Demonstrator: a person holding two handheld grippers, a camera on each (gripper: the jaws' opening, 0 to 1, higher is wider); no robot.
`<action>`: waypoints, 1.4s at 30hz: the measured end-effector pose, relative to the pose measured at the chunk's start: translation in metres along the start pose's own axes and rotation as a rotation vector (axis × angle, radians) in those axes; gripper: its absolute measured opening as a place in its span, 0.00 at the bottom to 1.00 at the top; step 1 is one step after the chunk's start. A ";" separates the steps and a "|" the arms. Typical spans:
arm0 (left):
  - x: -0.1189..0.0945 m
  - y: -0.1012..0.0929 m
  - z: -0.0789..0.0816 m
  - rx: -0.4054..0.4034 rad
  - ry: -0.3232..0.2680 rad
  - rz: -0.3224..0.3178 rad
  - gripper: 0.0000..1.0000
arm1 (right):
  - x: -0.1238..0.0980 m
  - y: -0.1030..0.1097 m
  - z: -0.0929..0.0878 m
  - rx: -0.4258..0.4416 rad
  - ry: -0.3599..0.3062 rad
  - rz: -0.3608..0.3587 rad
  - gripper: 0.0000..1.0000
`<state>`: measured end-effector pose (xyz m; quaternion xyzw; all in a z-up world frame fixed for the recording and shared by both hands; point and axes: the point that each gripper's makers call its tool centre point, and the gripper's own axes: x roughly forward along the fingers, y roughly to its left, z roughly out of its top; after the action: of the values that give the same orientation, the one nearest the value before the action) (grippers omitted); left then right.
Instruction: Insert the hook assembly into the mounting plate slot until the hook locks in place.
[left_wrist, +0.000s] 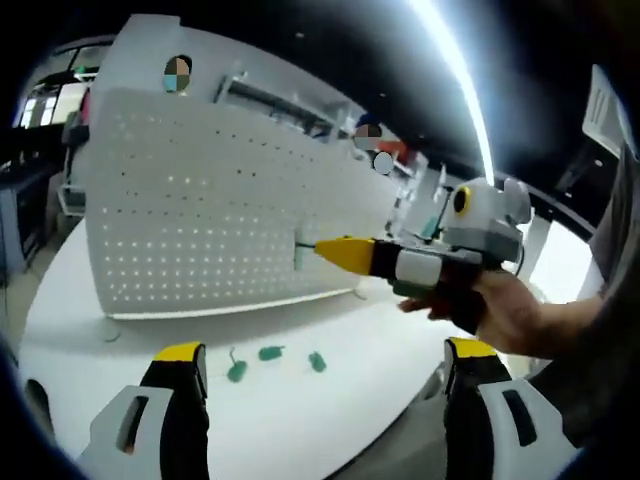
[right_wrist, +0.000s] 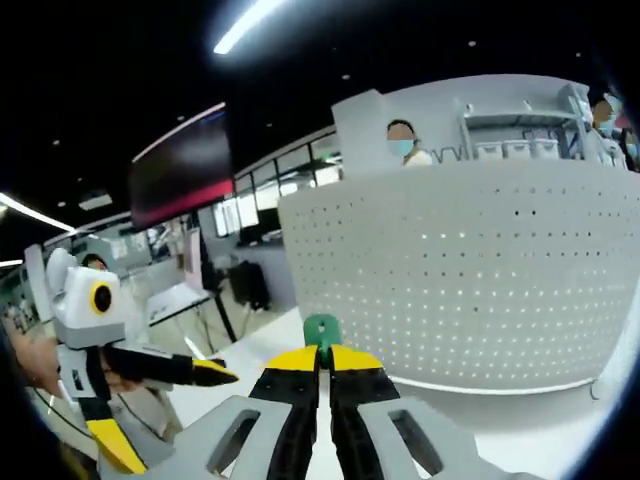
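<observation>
While the right hand-held gripper (right_wrist: 322, 362) pinched a green hook (right_wrist: 322, 329) at lower centre before the pegboard (right_wrist: 480, 280), the left hand-held gripper (left_wrist: 325, 362) stood open above three hooks (left_wrist: 272, 358) on the tabletop (left_wrist: 300, 420).

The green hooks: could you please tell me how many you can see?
4: three hooks lie on the table before the pegboard, at and; one sits in the right gripper.

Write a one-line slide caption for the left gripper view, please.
The right gripper presses a green hook against the white pegboard, with three spare hooks lying on the white table.
</observation>
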<state>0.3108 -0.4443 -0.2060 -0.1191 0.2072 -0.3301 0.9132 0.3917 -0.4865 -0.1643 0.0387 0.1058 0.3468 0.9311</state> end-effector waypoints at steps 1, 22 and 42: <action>0.000 0.001 0.000 -0.001 0.000 0.002 1.00 | 0.001 -0.006 0.004 0.000 -0.008 -0.016 0.00; -0.003 0.012 -0.003 -0.023 0.005 0.019 0.99 | 0.015 -0.116 0.054 -0.040 -0.117 -0.289 0.00; -0.003 0.022 -0.003 -0.037 0.009 0.030 0.98 | 0.014 -0.169 0.103 -0.083 -0.276 -0.443 0.00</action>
<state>0.3195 -0.4256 -0.2159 -0.1314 0.2194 -0.3131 0.9146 0.5328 -0.6051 -0.0911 0.0232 -0.0308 0.1302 0.9907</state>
